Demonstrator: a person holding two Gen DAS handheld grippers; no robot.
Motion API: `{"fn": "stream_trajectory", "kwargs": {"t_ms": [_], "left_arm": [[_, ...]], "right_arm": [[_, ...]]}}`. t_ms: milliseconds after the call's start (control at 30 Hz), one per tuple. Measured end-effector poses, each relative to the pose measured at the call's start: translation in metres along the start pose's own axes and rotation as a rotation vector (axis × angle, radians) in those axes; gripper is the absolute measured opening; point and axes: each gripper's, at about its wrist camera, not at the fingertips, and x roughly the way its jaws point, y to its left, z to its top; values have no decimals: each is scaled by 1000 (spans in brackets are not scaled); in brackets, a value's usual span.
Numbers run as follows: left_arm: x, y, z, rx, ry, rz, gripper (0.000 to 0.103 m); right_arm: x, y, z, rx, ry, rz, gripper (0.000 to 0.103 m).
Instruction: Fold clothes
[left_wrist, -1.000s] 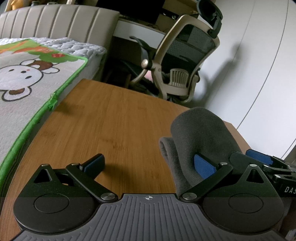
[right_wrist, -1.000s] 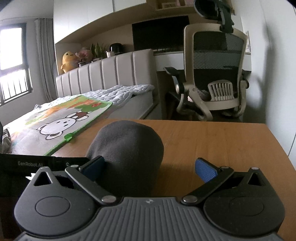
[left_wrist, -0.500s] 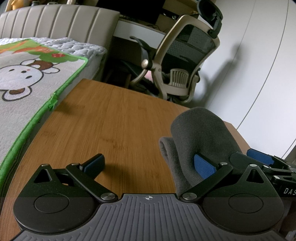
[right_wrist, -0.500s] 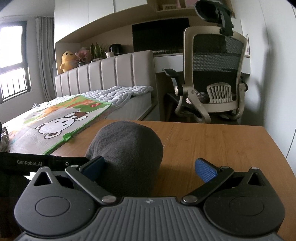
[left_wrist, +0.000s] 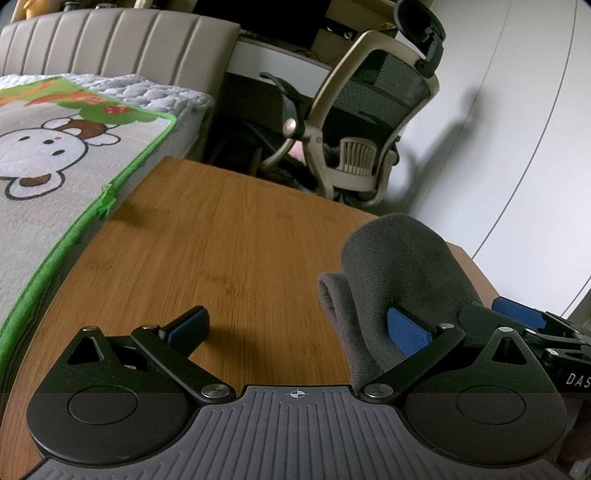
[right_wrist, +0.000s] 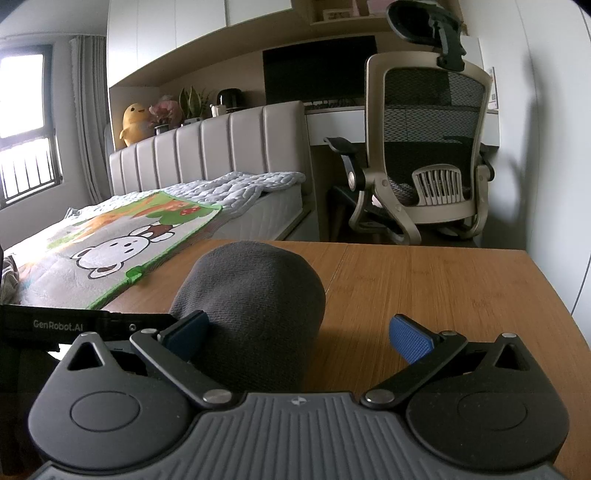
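A dark grey knit garment (left_wrist: 399, 266) stands in a rounded hump on the wooden table (left_wrist: 221, 236), between my two grippers. My left gripper (left_wrist: 297, 326) is open; its right blue pad (left_wrist: 408, 328) presses into the hump's left side and its left finger hovers over bare wood. The right gripper's finger (left_wrist: 517, 314) shows just behind the cloth. In the right wrist view the garment (right_wrist: 251, 291) bulges over the left finger of my right gripper (right_wrist: 297, 334), which is open with its right pad (right_wrist: 410, 338) free above the table (right_wrist: 443, 280).
A bed with a cartoon-print blanket (left_wrist: 55, 158) runs along the table's left edge. A beige mesh office chair (right_wrist: 424, 158) stands past the far edge, in front of a desk. The left gripper's body (right_wrist: 55, 325) sits close on the right gripper's left.
Almost nothing differs; the right wrist view has shifted very slightly. The garment and both grippers keep their places.
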Motion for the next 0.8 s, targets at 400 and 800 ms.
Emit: {"fn": "stream_trajectory", "kwargs": {"t_ms": [400,800], "left_arm": [[-5,2,-2,-27,-1,-1,103],[-30,-30,-7,47,27,-19,103]], "right_arm": [[0,-1,1,2,-1,-2,103],[-4,-3,9,-24,29,-7,103]]}}
